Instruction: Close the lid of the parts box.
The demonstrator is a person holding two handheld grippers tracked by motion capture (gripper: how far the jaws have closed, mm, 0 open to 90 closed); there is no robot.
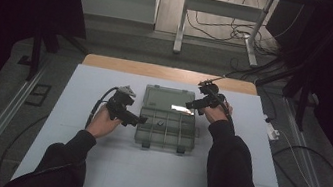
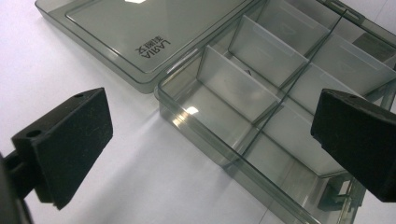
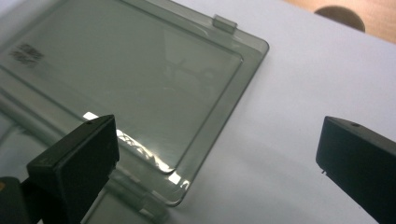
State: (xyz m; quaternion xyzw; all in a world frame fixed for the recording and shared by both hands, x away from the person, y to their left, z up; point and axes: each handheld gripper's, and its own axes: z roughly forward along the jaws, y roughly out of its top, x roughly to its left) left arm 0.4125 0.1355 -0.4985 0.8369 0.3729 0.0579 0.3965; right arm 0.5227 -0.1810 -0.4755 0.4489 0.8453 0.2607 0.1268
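Smoky clear plastic made up the organizer box, which lay open at the centre of the high view on a white mat. Its lid was folded flat on the mat toward the top of the frame, joined to the divided tray along the hinge edge. In the left gripper view the tray's partition walls crossed the right half of the frame, and the lid, with printed lettering, lay in the upper left.

At centre left of the high view, the left gripper sat just beside the tray's left wall; its jaws stood spread wide, holding nothing, with the tray's near corner between them in its own view. At centre right, the right gripper hovered over the lid's right edge, jaws likewise wide apart and empty, the lid's rounded corner low between them in the right gripper view.

A wooden tabletop showed beyond the mat, and cables trailed on the floor at the top.
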